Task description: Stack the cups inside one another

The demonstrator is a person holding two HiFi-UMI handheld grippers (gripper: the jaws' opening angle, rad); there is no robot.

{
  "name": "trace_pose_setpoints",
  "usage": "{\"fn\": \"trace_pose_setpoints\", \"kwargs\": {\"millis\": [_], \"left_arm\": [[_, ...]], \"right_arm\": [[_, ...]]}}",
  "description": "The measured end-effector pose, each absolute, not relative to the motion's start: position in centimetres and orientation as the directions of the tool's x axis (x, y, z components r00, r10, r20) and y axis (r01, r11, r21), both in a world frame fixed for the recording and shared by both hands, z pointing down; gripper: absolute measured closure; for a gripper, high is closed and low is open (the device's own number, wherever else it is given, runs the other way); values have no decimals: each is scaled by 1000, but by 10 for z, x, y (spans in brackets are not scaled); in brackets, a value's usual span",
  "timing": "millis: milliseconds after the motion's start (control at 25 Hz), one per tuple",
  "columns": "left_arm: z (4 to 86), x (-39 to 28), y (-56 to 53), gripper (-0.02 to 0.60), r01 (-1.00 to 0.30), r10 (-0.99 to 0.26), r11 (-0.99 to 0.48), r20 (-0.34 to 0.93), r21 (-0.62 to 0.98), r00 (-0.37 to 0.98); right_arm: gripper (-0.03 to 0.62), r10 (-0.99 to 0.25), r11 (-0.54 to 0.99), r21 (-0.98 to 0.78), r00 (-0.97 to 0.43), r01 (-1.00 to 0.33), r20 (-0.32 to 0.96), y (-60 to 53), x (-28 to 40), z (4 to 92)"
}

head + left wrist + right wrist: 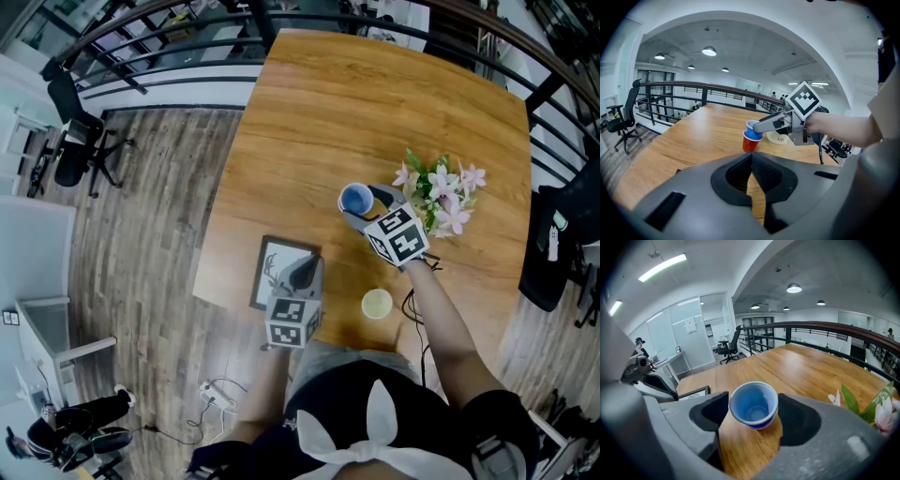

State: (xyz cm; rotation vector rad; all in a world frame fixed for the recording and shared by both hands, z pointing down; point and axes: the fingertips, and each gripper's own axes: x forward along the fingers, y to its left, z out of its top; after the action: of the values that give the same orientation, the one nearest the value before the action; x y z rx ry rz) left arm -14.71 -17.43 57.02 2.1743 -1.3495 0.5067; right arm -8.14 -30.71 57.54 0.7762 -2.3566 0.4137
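A blue cup [753,404] sits upright between my right gripper's [752,417] jaws, and both pads press on its sides. In the left gripper view the blue cup [752,128] rests partly inside a red cup [749,143] that stands on the wooden table [309,112]. From the head view the blue cup [355,199] shows at the tip of my right gripper [358,204], near the table's middle. A pale yellow cup [377,304] stands alone near the front edge. My left gripper [305,273] hovers at the front left, its jaws [751,185] shut on nothing.
A bunch of pink and white flowers [439,193] stands just right of the right gripper. A framed picture [277,266] lies under the left gripper near the table's front left edge. A white vessel [780,137] sits behind the stacked cups. A railing [169,56] runs beyond the table.
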Motion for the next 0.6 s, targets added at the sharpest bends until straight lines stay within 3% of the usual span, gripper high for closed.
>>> {"fn": "trace_pose_setpoints", "kwargs": {"millis": [600], "left_arm": [[556, -136, -162, 563, -898, -716, -378, 543, 228, 439]], "right_arm": [[247, -455, 790, -89, -677, -607, 578, -287, -76, 533]]}}
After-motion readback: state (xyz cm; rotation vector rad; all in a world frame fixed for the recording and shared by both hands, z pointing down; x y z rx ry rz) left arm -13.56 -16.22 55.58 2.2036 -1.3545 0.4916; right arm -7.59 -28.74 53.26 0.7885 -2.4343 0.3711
